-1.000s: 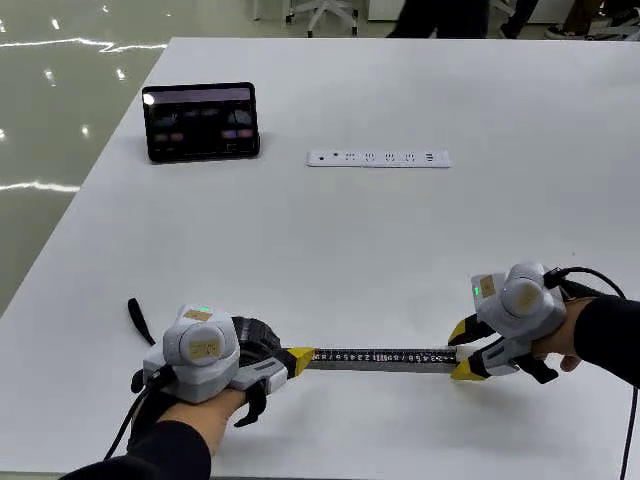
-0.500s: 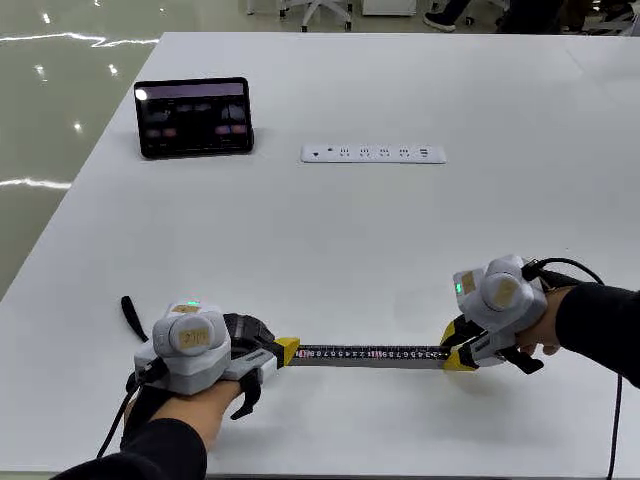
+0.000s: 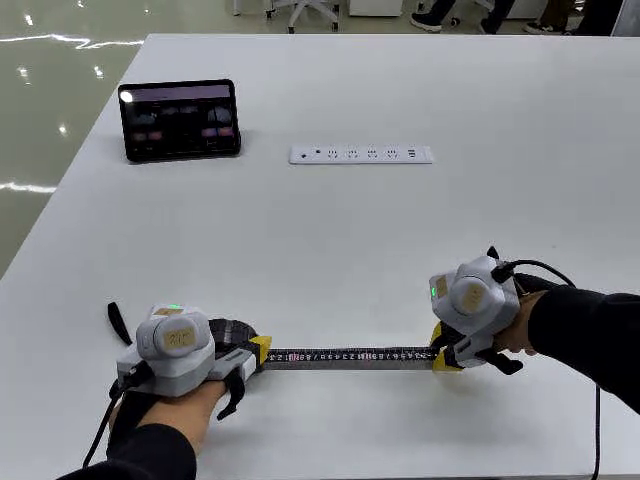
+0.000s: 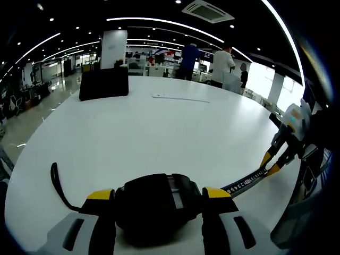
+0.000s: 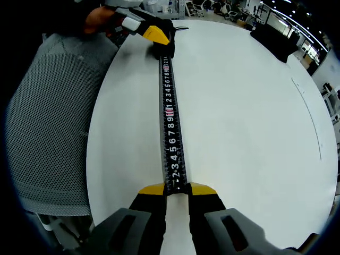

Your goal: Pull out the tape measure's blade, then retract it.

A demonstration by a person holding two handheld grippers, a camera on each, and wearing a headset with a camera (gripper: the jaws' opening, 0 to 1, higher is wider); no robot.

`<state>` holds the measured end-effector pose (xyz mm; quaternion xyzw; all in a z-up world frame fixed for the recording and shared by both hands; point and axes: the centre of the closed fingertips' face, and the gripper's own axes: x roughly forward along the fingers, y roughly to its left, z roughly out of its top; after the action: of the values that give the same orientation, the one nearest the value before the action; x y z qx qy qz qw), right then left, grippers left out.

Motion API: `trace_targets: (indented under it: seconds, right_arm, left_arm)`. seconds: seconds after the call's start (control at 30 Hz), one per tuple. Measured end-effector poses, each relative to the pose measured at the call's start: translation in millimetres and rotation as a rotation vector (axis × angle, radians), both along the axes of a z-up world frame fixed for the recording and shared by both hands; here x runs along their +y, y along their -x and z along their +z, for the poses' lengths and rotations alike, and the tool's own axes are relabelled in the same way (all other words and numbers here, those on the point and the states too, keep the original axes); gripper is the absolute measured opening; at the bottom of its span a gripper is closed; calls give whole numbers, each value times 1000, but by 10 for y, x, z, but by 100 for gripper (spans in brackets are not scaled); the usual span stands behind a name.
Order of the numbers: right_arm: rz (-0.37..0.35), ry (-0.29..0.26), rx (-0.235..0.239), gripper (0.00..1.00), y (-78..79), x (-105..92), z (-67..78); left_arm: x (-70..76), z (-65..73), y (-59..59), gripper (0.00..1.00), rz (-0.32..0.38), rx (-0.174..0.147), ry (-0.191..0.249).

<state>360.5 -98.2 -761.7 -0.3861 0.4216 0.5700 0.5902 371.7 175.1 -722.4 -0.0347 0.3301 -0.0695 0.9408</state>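
Note:
The tape measure's black case [image 3: 232,335] rests on the white table [image 3: 330,240] near its front edge, with my left gripper [image 3: 255,352] shut around it. In the left gripper view the case [image 4: 159,204] sits between the yellow-tipped jaws of that gripper [image 4: 159,194]. The dark numbered blade [image 3: 350,355] runs flat to the right, drawn out a short way. My right gripper [image 3: 440,358] is shut on the blade's end. In the right gripper view the blade [image 5: 169,106] stretches from that gripper [image 5: 177,188] up to the case [image 5: 162,50].
A dark tablet [image 3: 180,120] stands at the back left and a white power strip [image 3: 360,154] lies mid-table. The case's black strap [image 3: 118,322] trails left. A grey mesh surface [image 5: 48,133] lies past the table's near edge. People stand in the background.
The head camera has shifted. The gap between the grippers has grown a little, with slightly more blade out; the left gripper and case sit further left.

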Motion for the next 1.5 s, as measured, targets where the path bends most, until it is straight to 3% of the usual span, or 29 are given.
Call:
trace_targets:
  seconds: [0.07, 0.27, 0.47, 0.53, 0.57, 0.77, 1.2, 1.5]
  right_arm:
    - [-8, 2, 3, 11, 2, -2, -3]
    - [1, -3, -7, 10, 7, 15, -4]
    - [-58, -46, 10, 10, 11, 44, 3]
    - [-44, -47, 6, 10, 24, 55, 2]
    - [3, -48, -20, 10, 21, 72, -1]
    - [-15, -57, 3, 10, 54, 124, 9]
    - [9, -81, -25, 10, 52, 236, 19]
    - [6, -84, -18, 10, 42, 283, 18]
  left_arm:
    - [-6, -3, -5, 61, -11, 5, -31]
    - [4, -10, 0, 60, -20, 15, -52]
    - [5, -18, 6, 60, -19, 21, -40]
    - [6, -19, 7, 60, -19, 22, -38]
    - [6, -20, 7, 60, -19, 23, -36]
    - [6, -24, 8, 60, -20, 25, -34]
    - [9, -25, 1, 60, -24, 27, -30]
    - [12, -24, 3, 60, -23, 28, -29]
